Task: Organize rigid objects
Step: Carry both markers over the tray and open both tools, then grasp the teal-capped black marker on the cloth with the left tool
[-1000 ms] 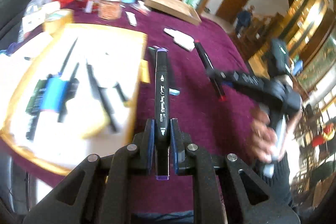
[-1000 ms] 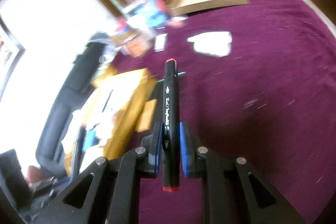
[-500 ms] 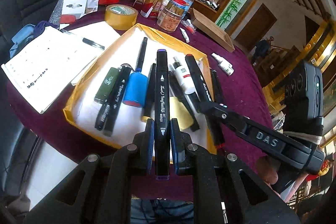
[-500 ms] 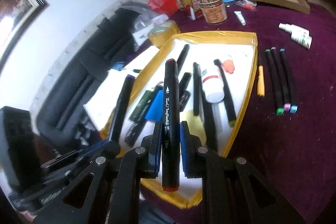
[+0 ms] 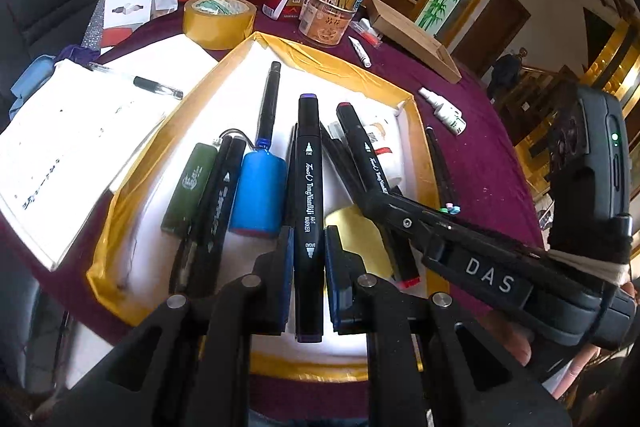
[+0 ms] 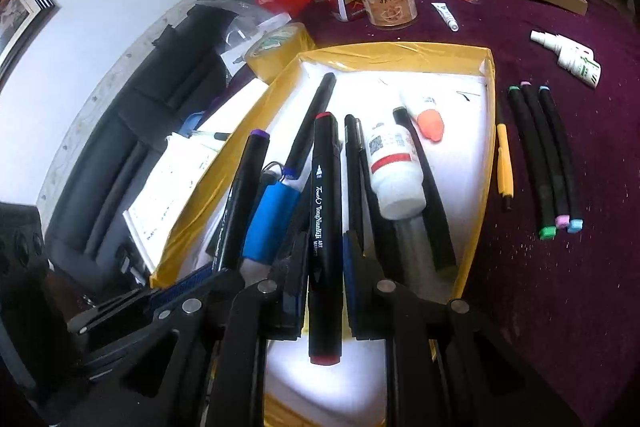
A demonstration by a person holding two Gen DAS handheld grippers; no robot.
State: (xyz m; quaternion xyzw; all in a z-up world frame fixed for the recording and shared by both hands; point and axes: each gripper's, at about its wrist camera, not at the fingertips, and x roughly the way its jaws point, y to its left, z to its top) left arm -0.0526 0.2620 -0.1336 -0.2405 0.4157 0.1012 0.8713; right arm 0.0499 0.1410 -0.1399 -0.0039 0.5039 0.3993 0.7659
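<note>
Compared with a second ago, both grippers have swung from above the bare purple cloth to above the yellow-rimmed tray (image 5: 400, 95); half a second ago they were already over it, and they now sit lower and closer to its contents.

The tray lies directly ahead of and beneath both grippers on the purple tablecloth (image 6: 580, 287). Inside it, left of the left gripper (image 5: 307, 259), rest a blue cylinder (image 5: 258, 199), a green lighter-like block (image 5: 188, 187) and black pens; ahead and right of the right gripper (image 6: 325, 255) lies a white bottle (image 6: 394, 167) with a red band.

The left gripper is clenched on a purple-capped marker (image 5: 308, 195), its blue pads pressing the barrel's lower half, the marker pointing forward over the tray. The right gripper grasps a red-capped marker (image 6: 325, 211) the same way, its jaws narrowly parted by the barrel alone. In the left view the right gripper enters from the right, its marker angled toward the left one without visible contact.

Three more markers (image 6: 548, 155) with green, pink and blue ends lie on the cloth to the right of the right gripper, outside the tray, beside a yellow pen (image 6: 505, 163).
</note>
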